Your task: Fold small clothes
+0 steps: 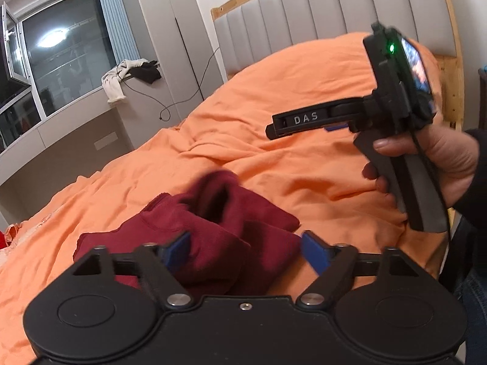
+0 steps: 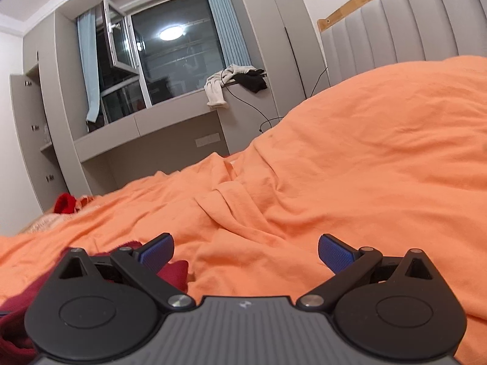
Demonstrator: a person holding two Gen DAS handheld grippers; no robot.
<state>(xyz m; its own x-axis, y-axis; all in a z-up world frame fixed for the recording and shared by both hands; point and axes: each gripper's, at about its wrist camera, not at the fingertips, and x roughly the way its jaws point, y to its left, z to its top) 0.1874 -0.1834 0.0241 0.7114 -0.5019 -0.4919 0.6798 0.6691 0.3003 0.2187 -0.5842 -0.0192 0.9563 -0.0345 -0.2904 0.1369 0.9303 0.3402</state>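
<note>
A dark red small garment [image 1: 219,231] lies bunched on the orange bed cover [image 1: 304,91], with one fold standing up in the middle. My left gripper [image 1: 246,252] hangs just over its near edge, its blue pads [image 1: 315,254] spread wide on either side of the cloth and not pressing on it. A hand [image 1: 441,158] holds my right gripper [image 1: 274,127] above the cover, to the right of and beyond the garment. In the right wrist view the right gripper [image 2: 246,252] stands open over bare orange cover, with the red garment [image 2: 173,270] at its lower left.
A grey padded headboard [image 1: 304,6] with a wooden frame stands behind the bed. White and black clothes [image 2: 234,82] and a cable hang off the window ledge. A bright red item [image 2: 65,202] lies at the bed's far left edge.
</note>
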